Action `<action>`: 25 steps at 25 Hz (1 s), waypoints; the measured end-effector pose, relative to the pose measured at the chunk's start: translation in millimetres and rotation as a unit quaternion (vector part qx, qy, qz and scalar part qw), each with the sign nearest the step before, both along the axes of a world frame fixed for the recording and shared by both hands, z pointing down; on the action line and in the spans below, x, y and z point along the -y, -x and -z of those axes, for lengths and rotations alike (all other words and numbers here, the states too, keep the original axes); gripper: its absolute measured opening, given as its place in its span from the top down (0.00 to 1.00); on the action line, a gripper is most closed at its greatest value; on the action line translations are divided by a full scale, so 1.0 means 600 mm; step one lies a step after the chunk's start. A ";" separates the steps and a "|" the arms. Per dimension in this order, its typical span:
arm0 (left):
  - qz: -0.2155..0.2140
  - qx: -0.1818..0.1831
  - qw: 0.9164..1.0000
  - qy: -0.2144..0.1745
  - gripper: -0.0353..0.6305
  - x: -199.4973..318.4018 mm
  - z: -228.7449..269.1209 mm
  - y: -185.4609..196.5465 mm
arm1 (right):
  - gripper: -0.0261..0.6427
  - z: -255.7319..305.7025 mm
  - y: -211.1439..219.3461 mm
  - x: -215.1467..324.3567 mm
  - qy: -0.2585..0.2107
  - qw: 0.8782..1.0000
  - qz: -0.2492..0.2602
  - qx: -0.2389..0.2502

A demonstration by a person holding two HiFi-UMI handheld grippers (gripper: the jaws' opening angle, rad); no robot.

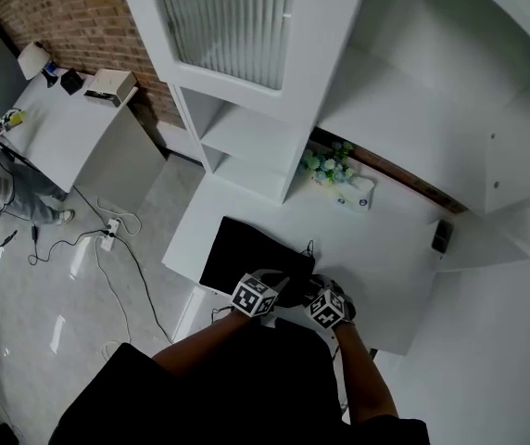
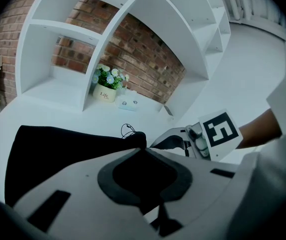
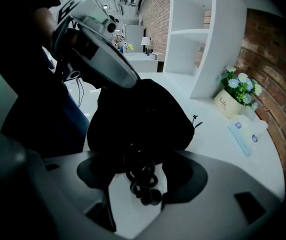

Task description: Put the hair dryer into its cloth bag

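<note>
The black cloth bag (image 1: 243, 254) lies on the white table (image 1: 376, 248), flat at its far end and bulging near me (image 3: 140, 114). No part of the hair dryer's body shows; only its coiled black cord (image 3: 142, 180) spills from the bag's mouth onto the table. My left gripper (image 1: 279, 291) is shut on the bag's rim (image 2: 133, 140), the cloth pinched between its pads. Just to its right, my right gripper (image 1: 317, 297) stands open (image 3: 139, 170) over the cord, whose coil lies between the spread jaws without either pad pressing on it. The left gripper (image 3: 95, 49) looms at the upper left of the right gripper view.
A small pot of flowers (image 1: 324, 165) and a flat white box (image 1: 356, 196) stand at the table's back by the white shelf unit (image 1: 246, 109). A small dark item (image 1: 442, 236) sits at the right. Cables (image 1: 107, 239) trail on the floor beside another desk (image 1: 56, 123).
</note>
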State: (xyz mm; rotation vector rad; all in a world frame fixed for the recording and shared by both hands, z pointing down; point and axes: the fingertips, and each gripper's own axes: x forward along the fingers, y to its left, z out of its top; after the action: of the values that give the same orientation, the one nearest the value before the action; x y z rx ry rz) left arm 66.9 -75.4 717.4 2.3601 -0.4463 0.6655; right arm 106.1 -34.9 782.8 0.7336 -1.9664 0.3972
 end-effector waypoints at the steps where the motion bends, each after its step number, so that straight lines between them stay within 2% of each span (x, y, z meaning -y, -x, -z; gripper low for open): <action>1: -0.002 0.001 1.000 0.000 0.89 -0.002 -0.001 -0.001 | 0.54 -0.001 -0.007 -0.004 0.002 1.000 -0.008 -0.004; 4: -0.016 0.005 1.000 -0.009 0.89 -0.002 -0.003 -0.006 | 0.54 -0.014 -0.024 -0.014 0.016 0.999 -0.034 -0.016; 6: -0.021 0.005 1.000 -0.011 0.89 -0.002 -0.004 -0.007 | 0.59 -0.027 -0.025 -0.017 0.024 0.999 -0.042 -0.022; 11: -0.029 -0.002 1.000 -0.005 0.89 0.000 -0.005 -0.009 | 0.61 -0.039 -0.025 -0.020 0.021 0.998 -0.040 -0.051; 17: -0.048 0.006 0.999 -0.013 0.89 0.005 -0.007 -0.017 | 0.60 -0.055 -0.020 -0.014 0.023 0.997 -0.032 -0.067; 25: -0.073 0.024 0.997 -0.025 0.89 0.004 -0.011 -0.022 | 0.61 -0.047 -0.015 -0.008 0.012 0.998 -0.024 -0.062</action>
State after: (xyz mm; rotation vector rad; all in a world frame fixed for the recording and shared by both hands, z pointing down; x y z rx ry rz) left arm 80.1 -77.6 723.8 2.4457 -0.3178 0.7885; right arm 115.1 -30.2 811.2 0.7735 -1.8264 0.3947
